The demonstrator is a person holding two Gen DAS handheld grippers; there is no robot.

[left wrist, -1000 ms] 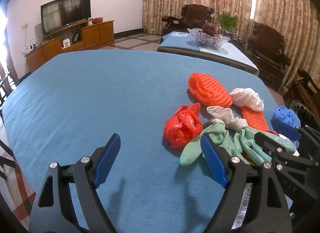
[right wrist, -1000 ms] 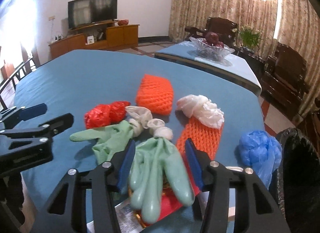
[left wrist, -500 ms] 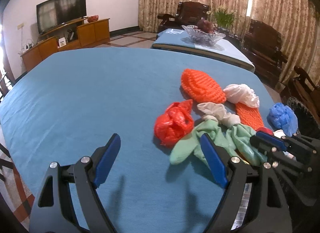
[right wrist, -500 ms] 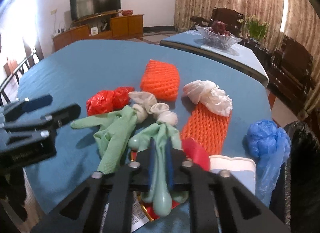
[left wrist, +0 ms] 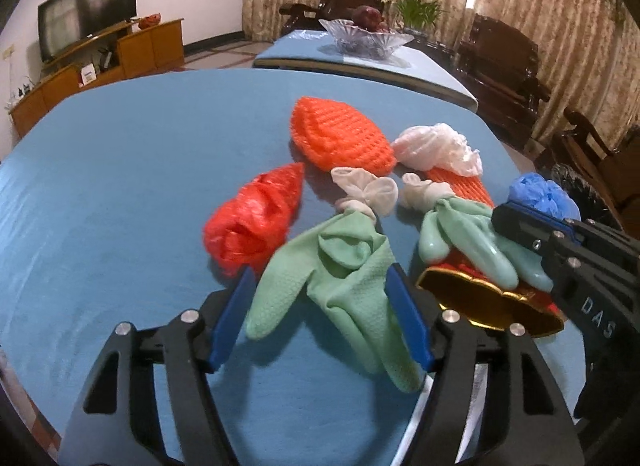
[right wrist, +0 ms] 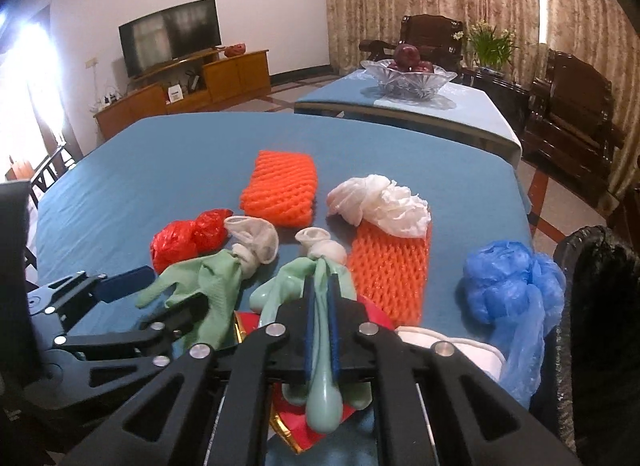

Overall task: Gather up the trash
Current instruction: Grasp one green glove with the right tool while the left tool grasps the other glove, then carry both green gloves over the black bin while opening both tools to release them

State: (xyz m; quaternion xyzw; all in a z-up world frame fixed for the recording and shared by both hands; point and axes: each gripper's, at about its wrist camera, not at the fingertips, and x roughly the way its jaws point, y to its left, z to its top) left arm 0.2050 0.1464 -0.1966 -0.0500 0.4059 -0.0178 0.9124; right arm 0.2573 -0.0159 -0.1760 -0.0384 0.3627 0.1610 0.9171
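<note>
Gripping two green rubber gloves, one for each gripper, on the blue-covered bench [left wrist: 120,169].

Left wrist view: the left gripper [left wrist: 320,318] has its fingers [left wrist: 408,322] wide apart, released, on both sides of the textured pale green rubber glove [left wrist: 340,278], which lies flat beside the crumpled red plastic bag [left wrist: 252,221]; I think it should close around the middle of the glove and lift straight up. Right wrist view: the right gripper [right wrist: 321,330] is clenched on the smooth pale green rubber glove [right wrist: 316,350], whose fingertips hang toward the camera; the black trash bag [right wrist: 600,306] waits at the right edge.
</note>
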